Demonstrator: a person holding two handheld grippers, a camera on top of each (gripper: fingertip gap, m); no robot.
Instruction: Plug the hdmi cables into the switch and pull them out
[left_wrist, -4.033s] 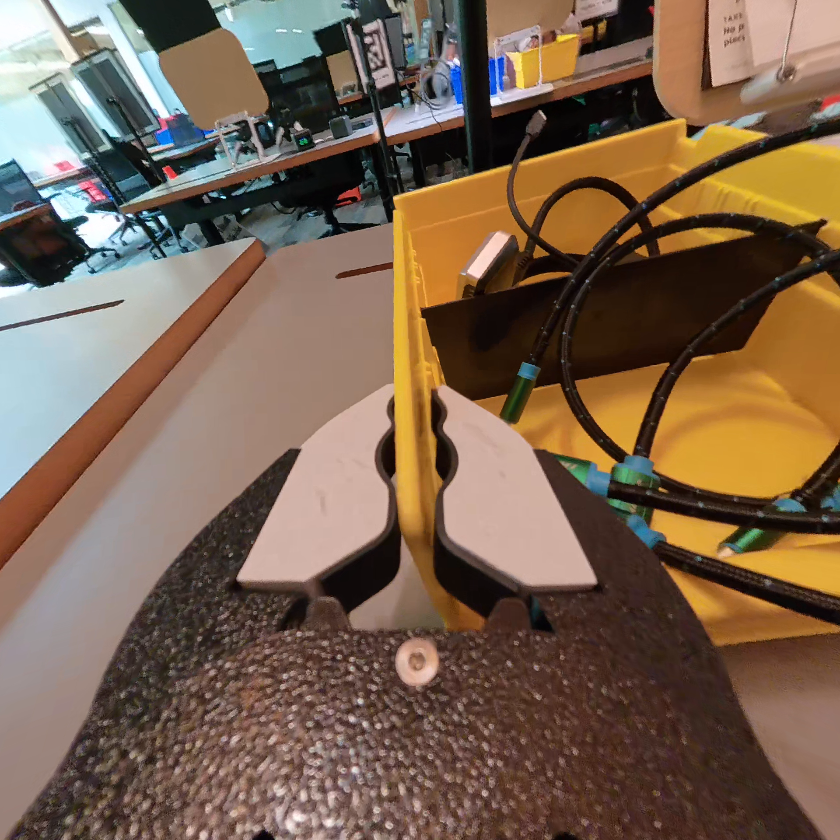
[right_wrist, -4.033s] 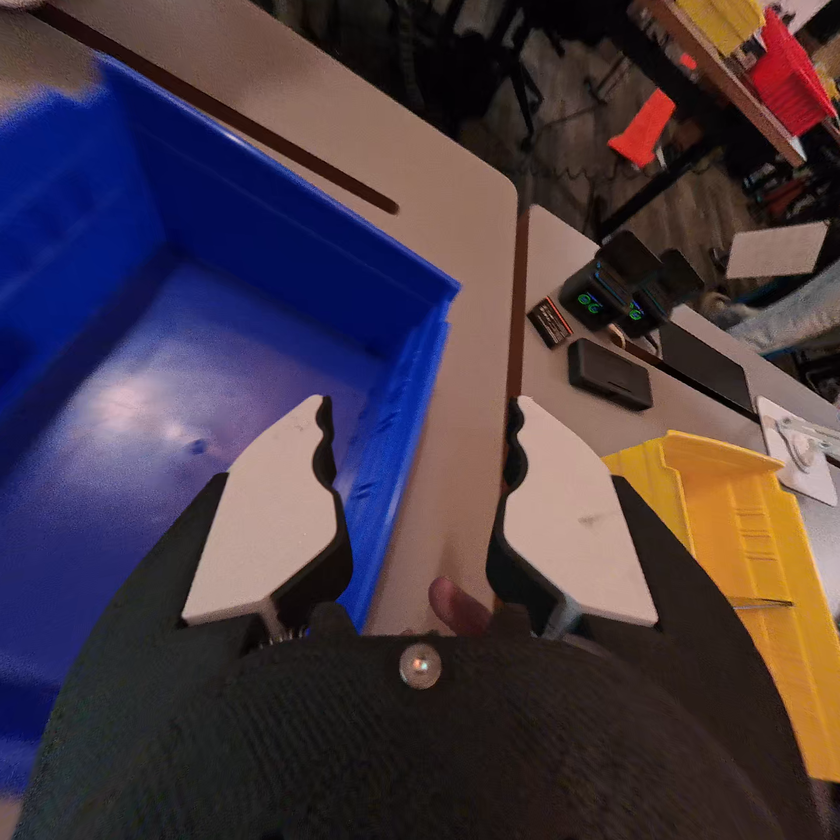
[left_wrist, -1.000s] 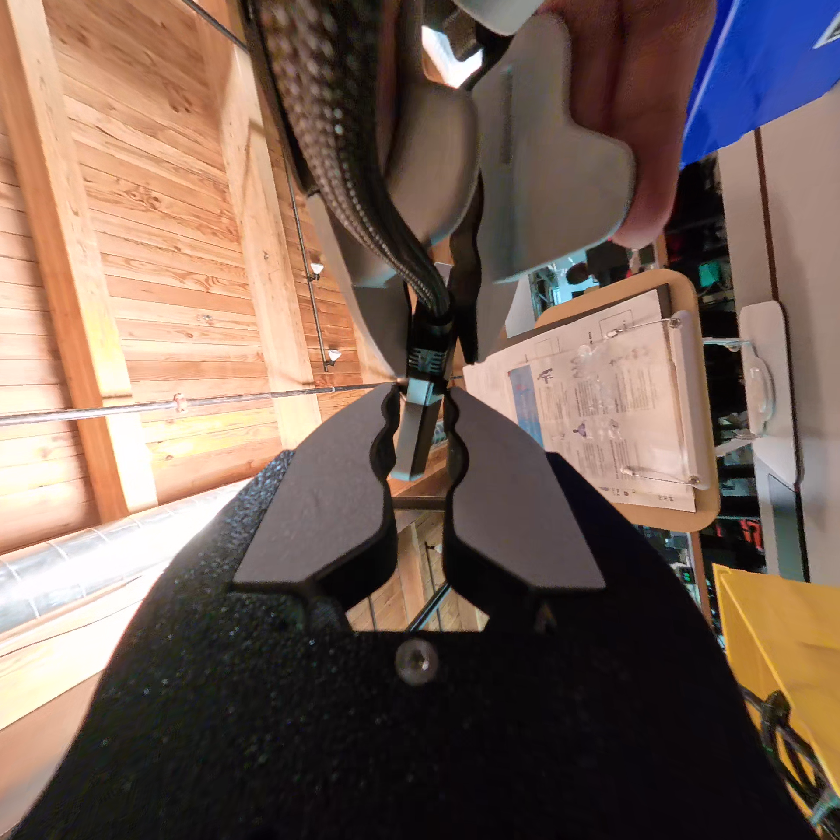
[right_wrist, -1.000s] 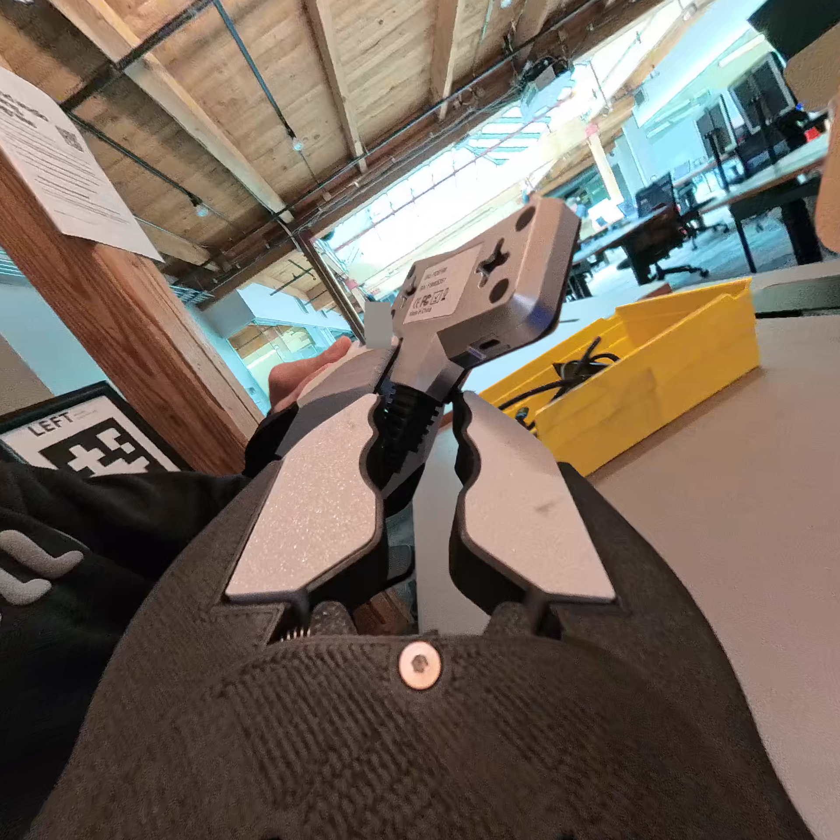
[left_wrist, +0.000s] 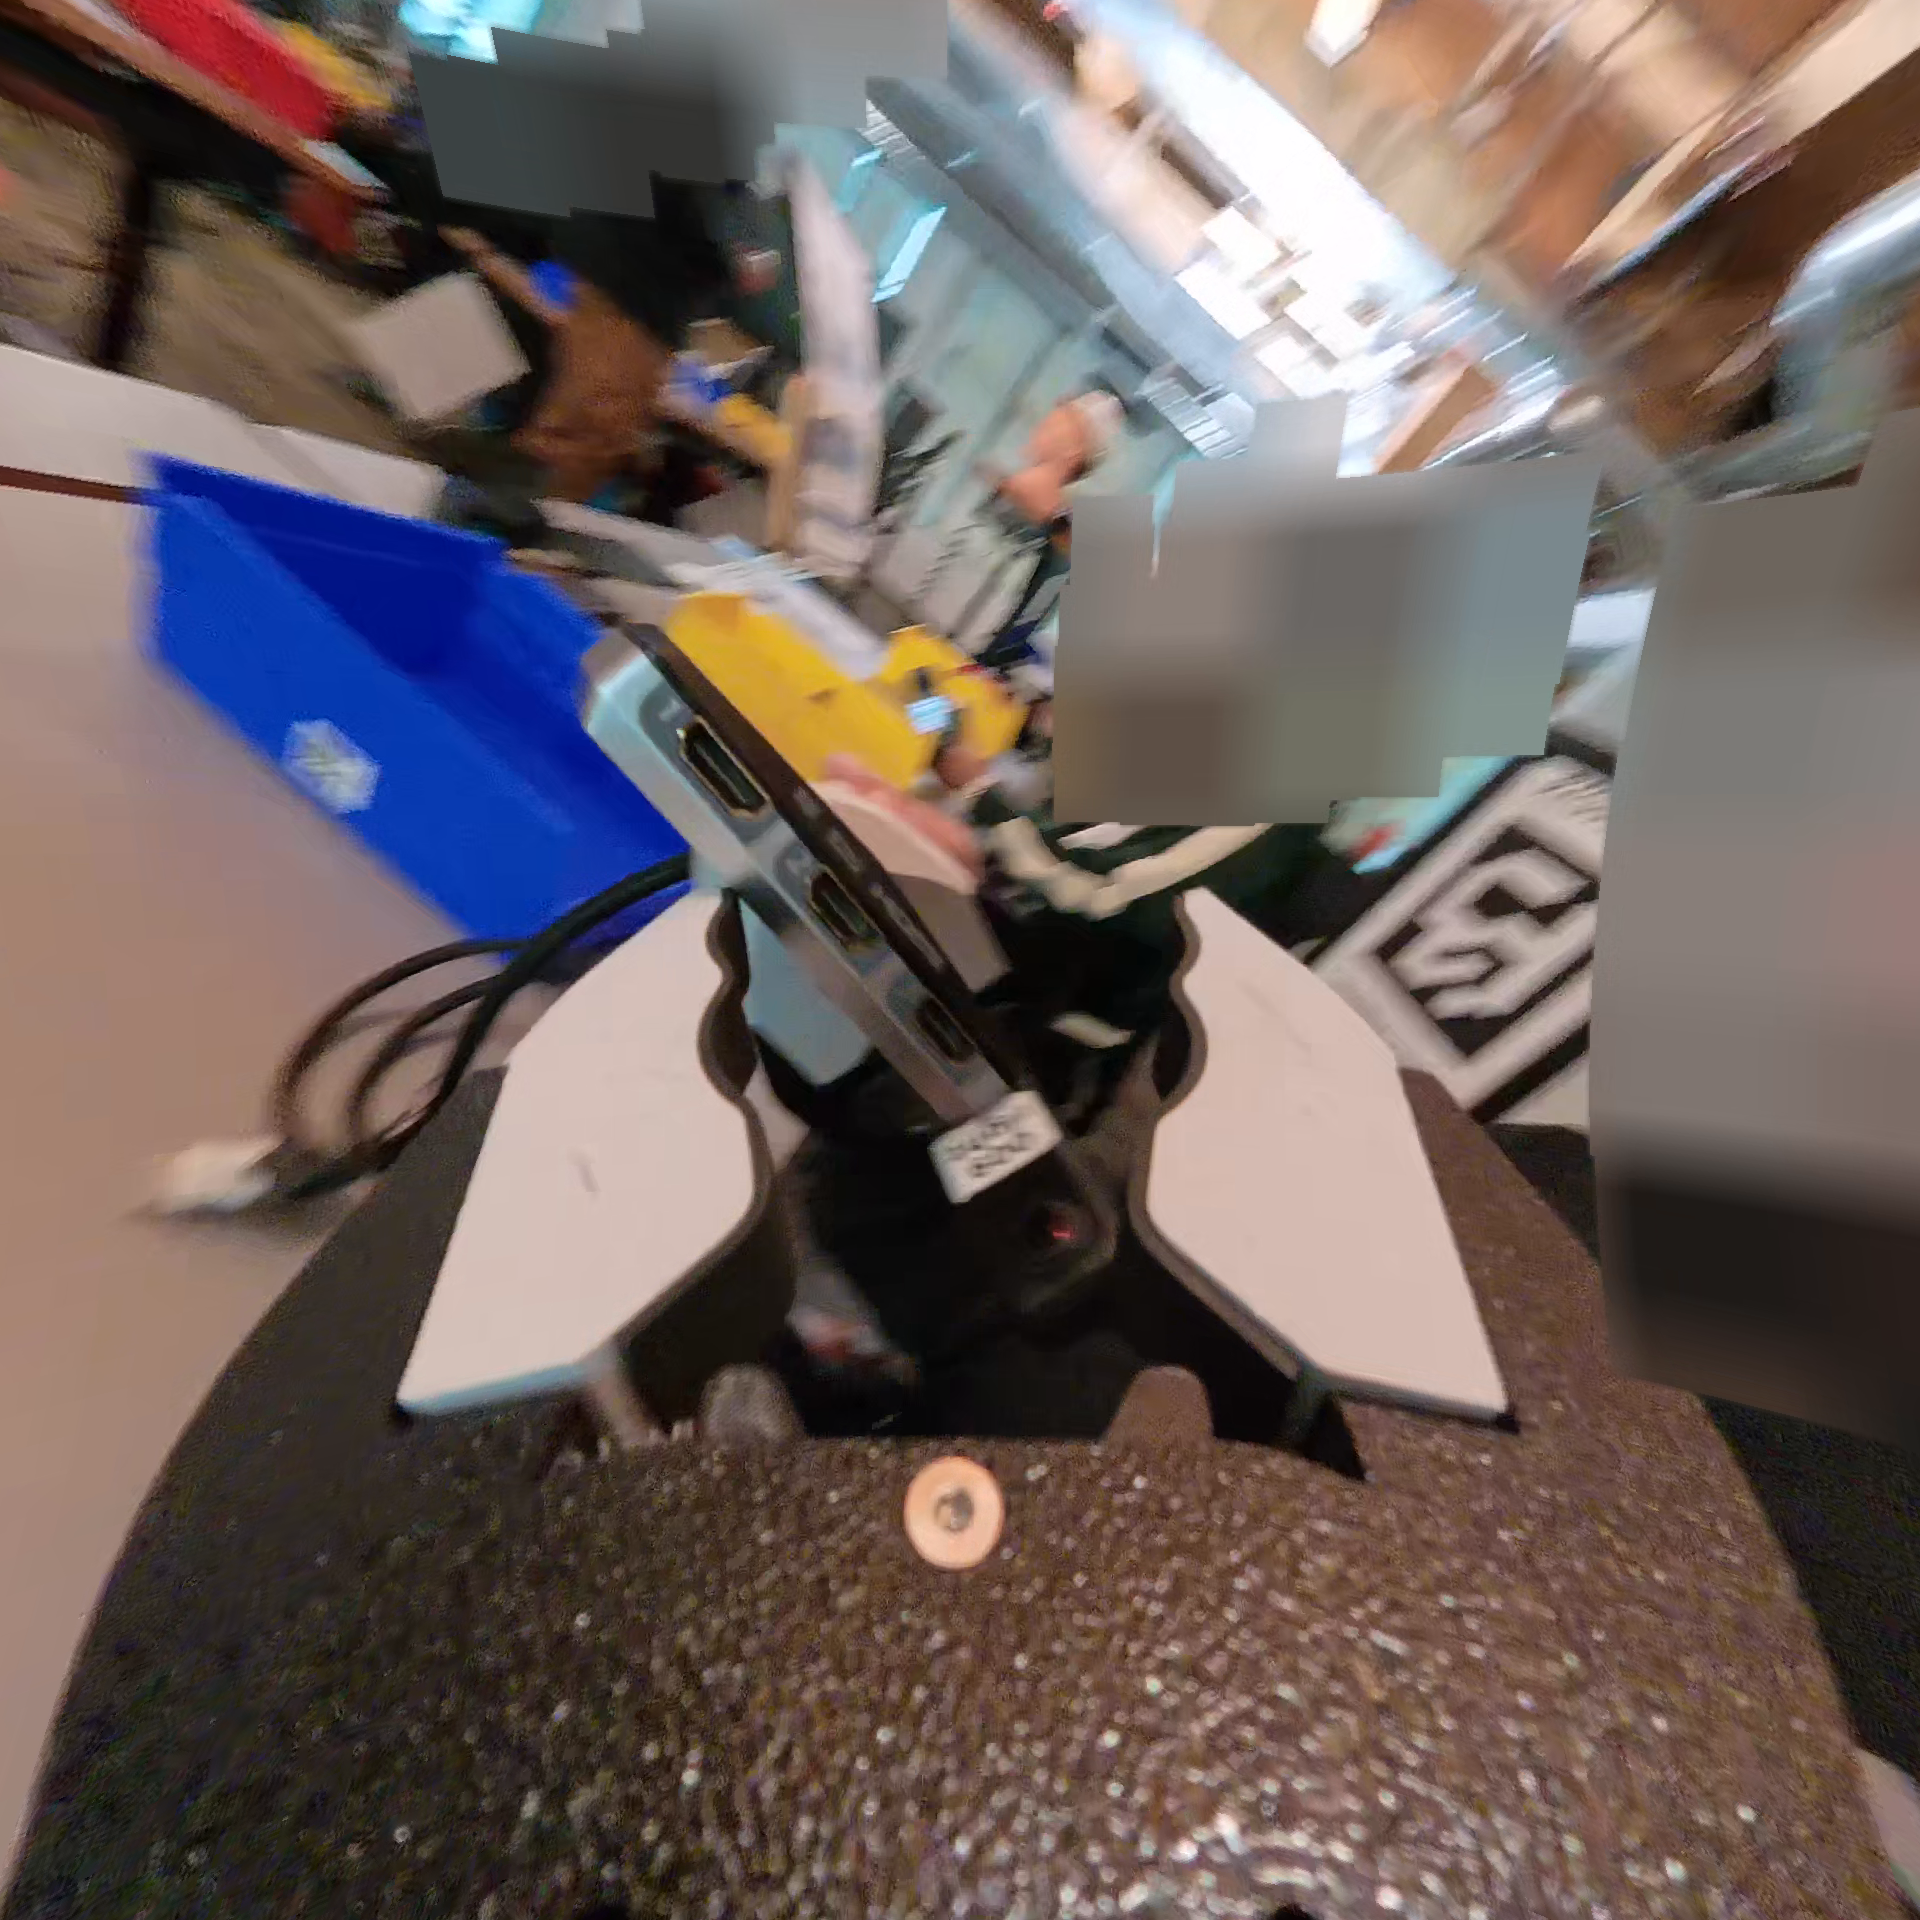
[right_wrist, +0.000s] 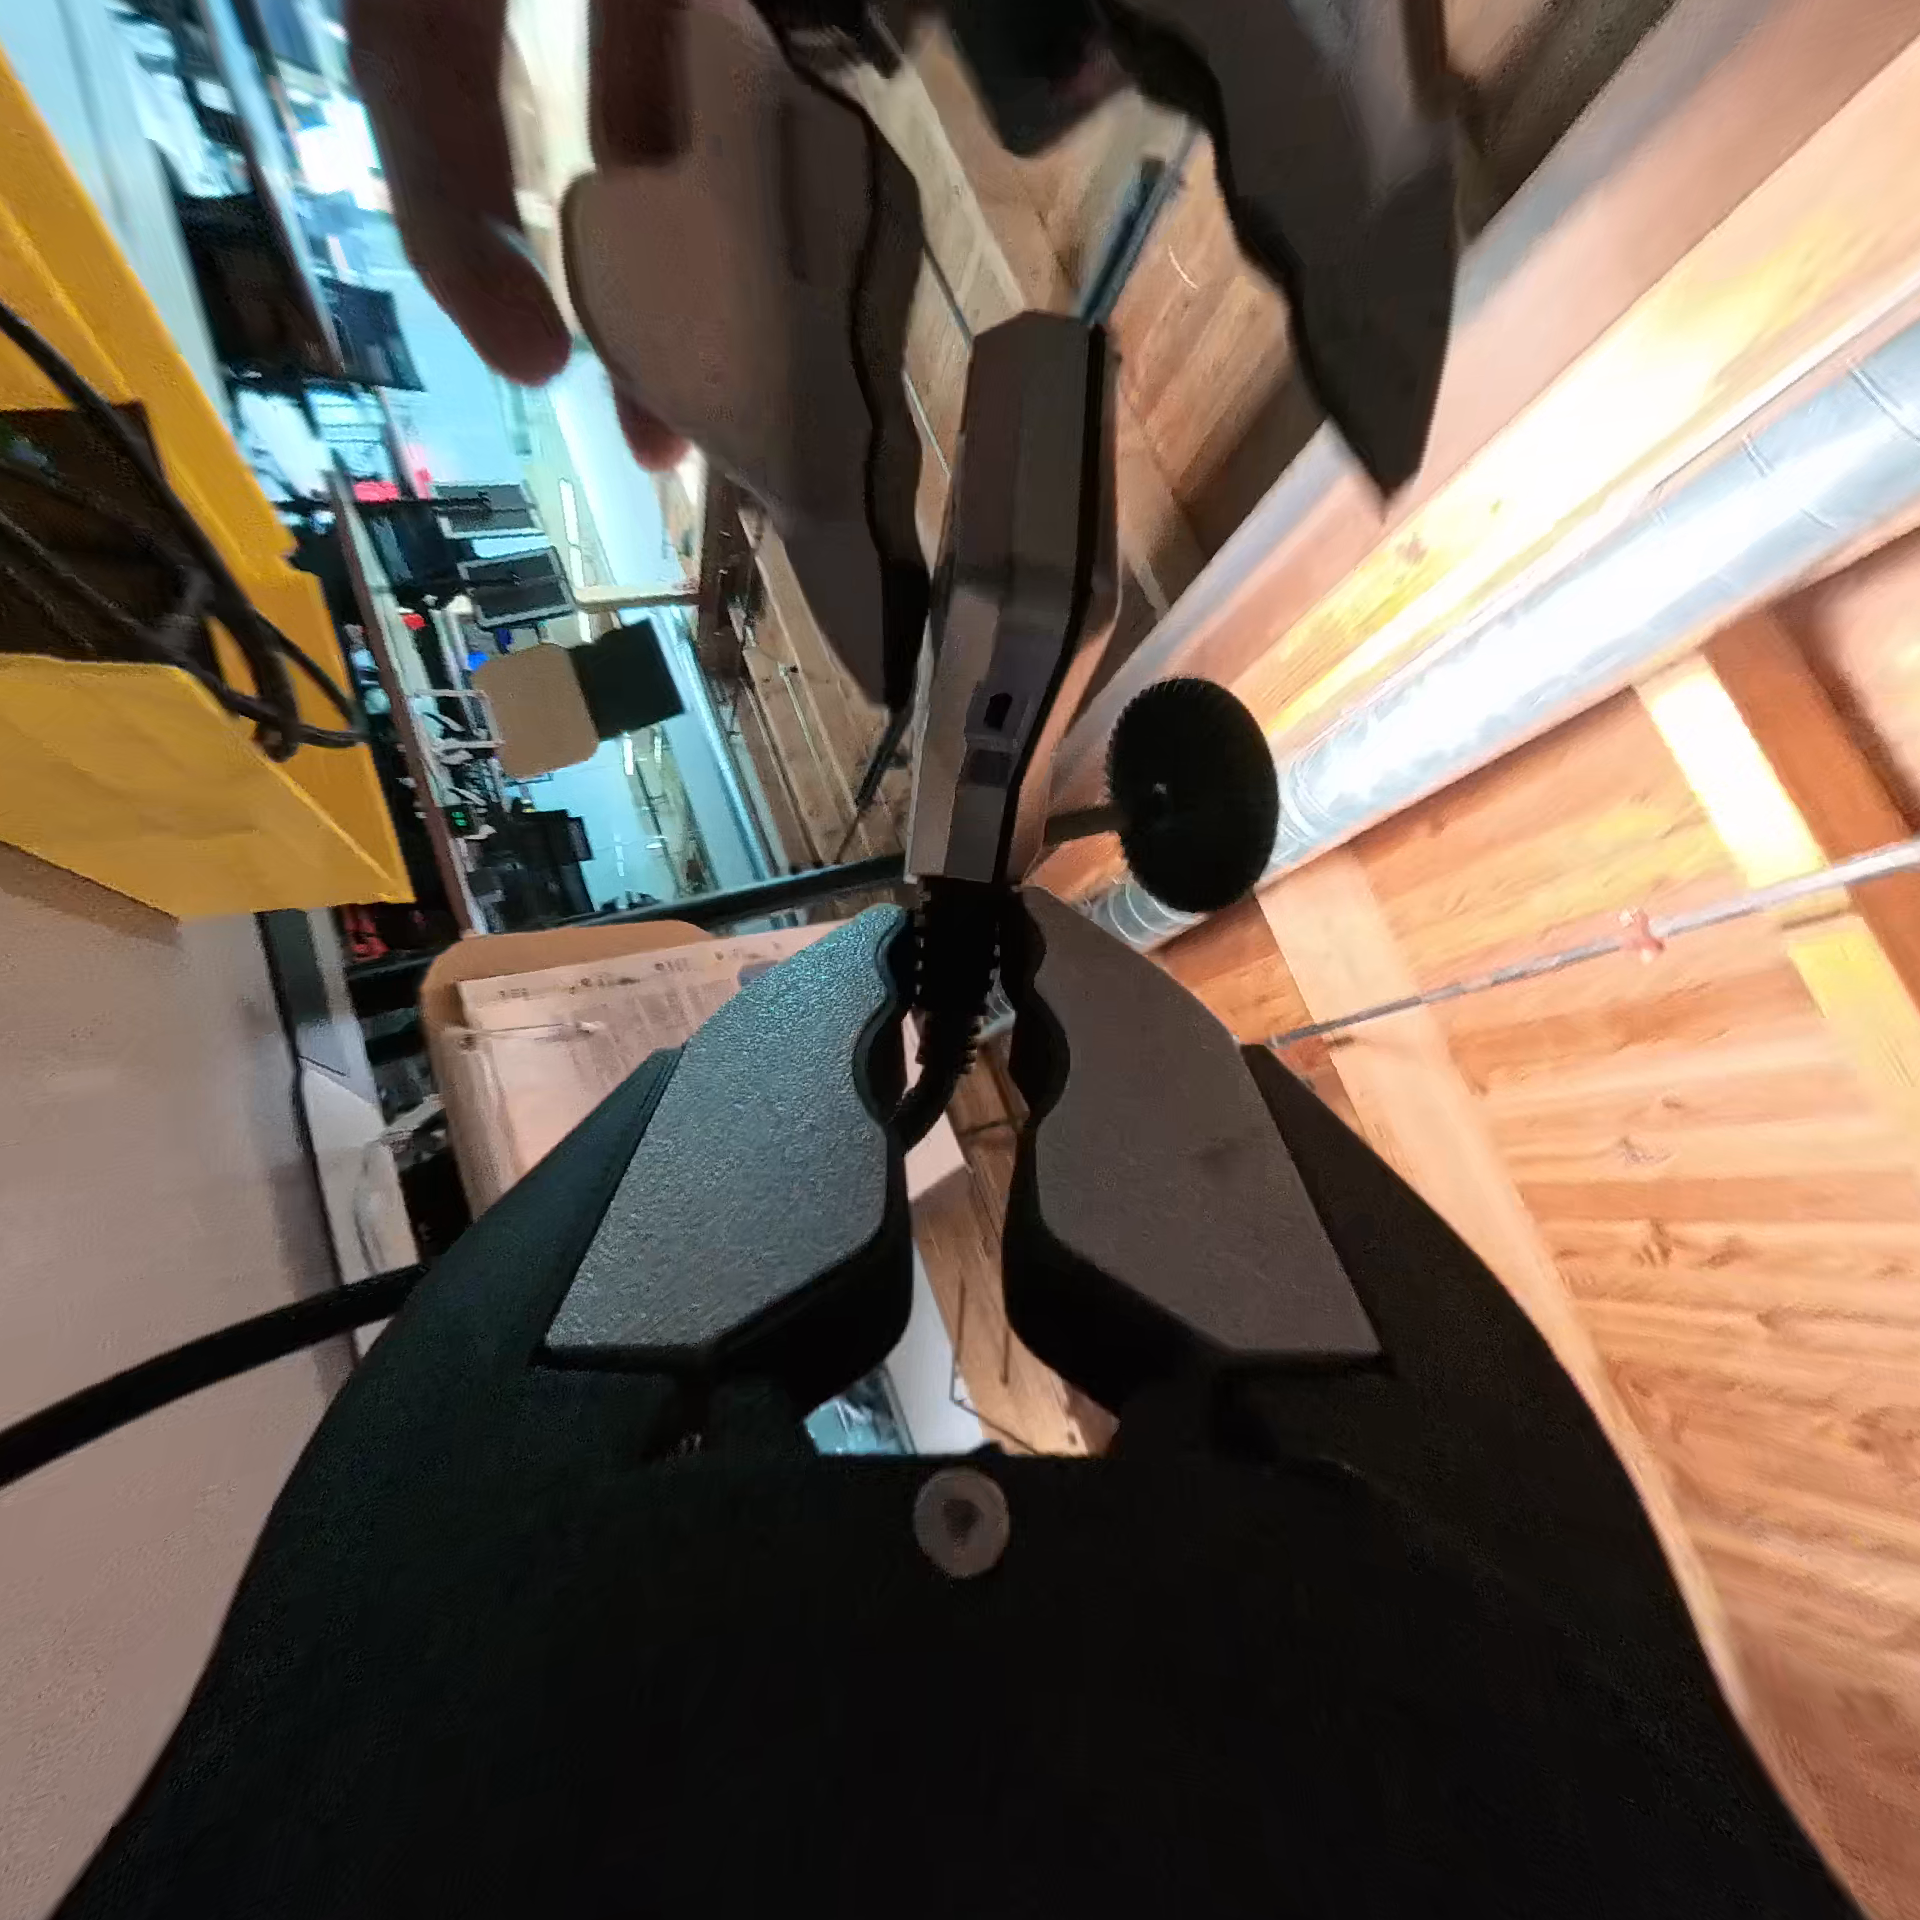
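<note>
- The left gripper (left_wrist: 956, 935), which a second ago was clamped on a black HDMI plug right at the switch, now has its pale fingers spread wide with nothing between the pads.
- A loose black HDMI cable (left_wrist: 416, 997) lies looped on the pale table (left_wrist: 125, 987) to the left, its light-coloured plug end (left_wrist: 208, 1169) resting on the surface in front of the blue plastic bin (left_wrist: 364, 675). This is probably the released cable, though blur makes that uncertain.
- The grey metal HDMI switch box (left_wrist: 790, 831) hangs in the air just beyond the open left fingers. The ports facing that camera all look empty.
- The right gripper (right_wrist: 961, 925) remains clenched on the black ribbed collar (right_wrist: 951, 987) at the base of the switch, holding the box upright as it did a second ago. The yellow plastic bin of cables (right_wrist: 156, 790) sits off to the side.
- Judged from this, one pull-out has just finished. The left gripper is free to fetch the next cable, while the right only needs to hold the switch steady.
</note>
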